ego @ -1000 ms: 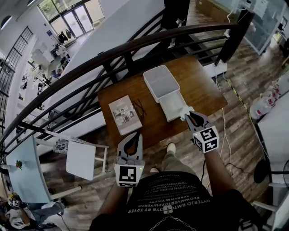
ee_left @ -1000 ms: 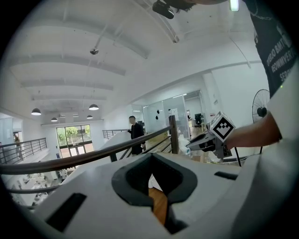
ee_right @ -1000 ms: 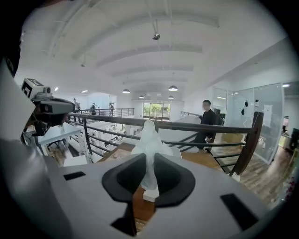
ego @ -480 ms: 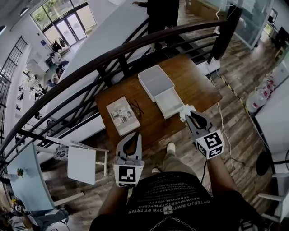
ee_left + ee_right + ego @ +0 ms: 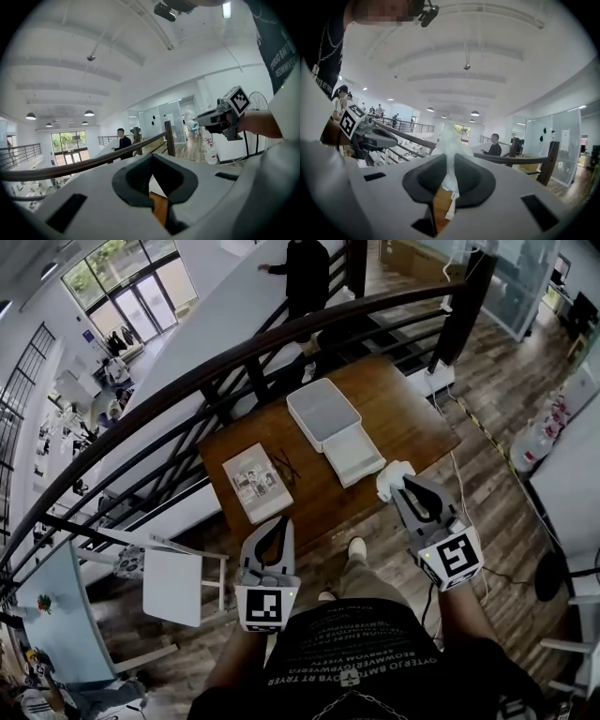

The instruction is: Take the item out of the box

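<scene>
Right tongs (image 5: 403,486) clamped on white item (image 5: 390,476) by desk's (image 5: 417,413) near edge, left tongs (image 5: 277,524) closed, empty

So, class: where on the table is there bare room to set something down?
Bare wood lies right of the box halves, toward the table's right edge, and at the front between booklet and box halves. Crowded: the middle, where glasses lie beside the booklet.
</scene>
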